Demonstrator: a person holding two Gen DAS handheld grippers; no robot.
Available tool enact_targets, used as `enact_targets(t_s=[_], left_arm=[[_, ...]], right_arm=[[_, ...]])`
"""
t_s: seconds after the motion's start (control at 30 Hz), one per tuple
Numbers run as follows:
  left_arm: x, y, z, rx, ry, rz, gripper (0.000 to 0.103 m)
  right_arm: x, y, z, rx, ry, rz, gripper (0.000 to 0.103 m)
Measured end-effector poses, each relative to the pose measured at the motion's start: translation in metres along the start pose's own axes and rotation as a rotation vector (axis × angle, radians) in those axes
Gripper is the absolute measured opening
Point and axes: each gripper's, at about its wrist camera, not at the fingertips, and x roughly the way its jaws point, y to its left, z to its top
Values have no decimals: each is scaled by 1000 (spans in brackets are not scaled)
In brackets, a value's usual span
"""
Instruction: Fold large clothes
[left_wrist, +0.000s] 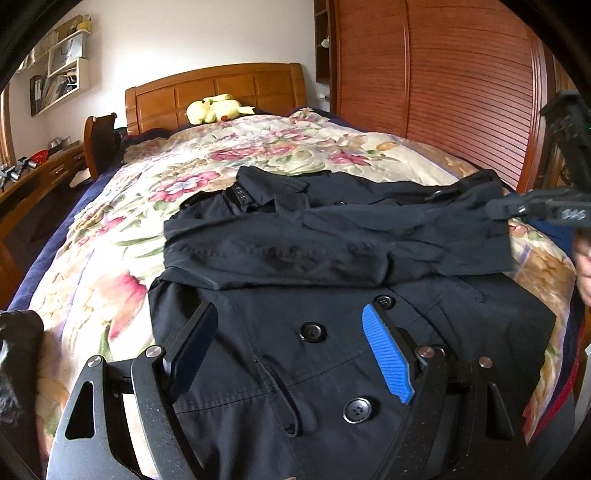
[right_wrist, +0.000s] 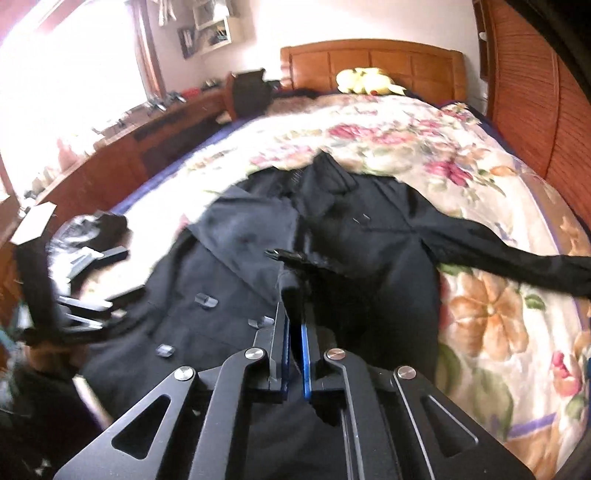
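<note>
As the left wrist view shows it, the coat (left_wrist: 332, 332) lies spread on the bed (left_wrist: 110, 229), one sleeve (left_wrist: 332, 247) folded across it, and my left gripper (left_wrist: 291, 332) hovers wide open over the buttons. In the right wrist view my right gripper (right_wrist: 294, 295) pinches dark cloth. The coat looks soft, floppy and fairly heavy; I'd grip seams or hem.

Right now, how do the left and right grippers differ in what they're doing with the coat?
The left gripper is open, fingers spread wide above the buttoned front of the coat, holding nothing. The right gripper is shut, its blue pads pinching dark fabric of the coat's sleeve, lifted over the body. The left sits near the hem on the bed's left; the right sits further right. Both are black with blue pads.
</note>
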Motion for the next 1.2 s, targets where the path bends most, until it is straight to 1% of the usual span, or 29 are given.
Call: enact_targets(t_s=[0.1, 0.17, 0.23, 0.33, 0.47, 0.57, 0.63, 0.73, 0.83, 0.93, 1.1, 1.2], left_arm=[[-2, 6, 0, -10, -2, 3, 81], [-3, 9, -1, -13, -1, 8, 81], [-4, 11, -1, -19, -2, 9, 81], [-5, 11, -1, -20, -3, 12, 81], [-4, 10, -1, -15, -2, 10, 81], [-3, 7, 0, -10, -4, 3, 81], [-1, 4, 0, -5, -1, 0, 81], [2, -1, 1, -4, -3, -5, 81], [3, -6, 4, -14, -18, -14, 81], [3, -13, 10, -19, -46, -28, 81], [5, -26, 20, -36, -91, -48, 81], [7, -35, 23, -43, -105, -59, 81]], right_arm=[[-6, 19, -2, -81, 1, -64, 3], [-2, 16, -3, -87, 8, -100, 2], [3, 8, -4, -64, 15, -122, 2], [13, -10, -1, -5, 26, -167, 2], [37, -48, -7, 85, 75, -245, 2], [60, -75, -17, 138, 134, -278, 2], [79, -88, -23, 150, 174, -295, 3], [102, -96, -34, 163, 241, -271, 3], [110, -98, -35, 156, 249, -250, 3], [105, -97, -41, 177, 258, -196, 3], [94, -87, -54, 132, 281, -135, 3], [83, -82, -55, 116, 263, -143, 3]])
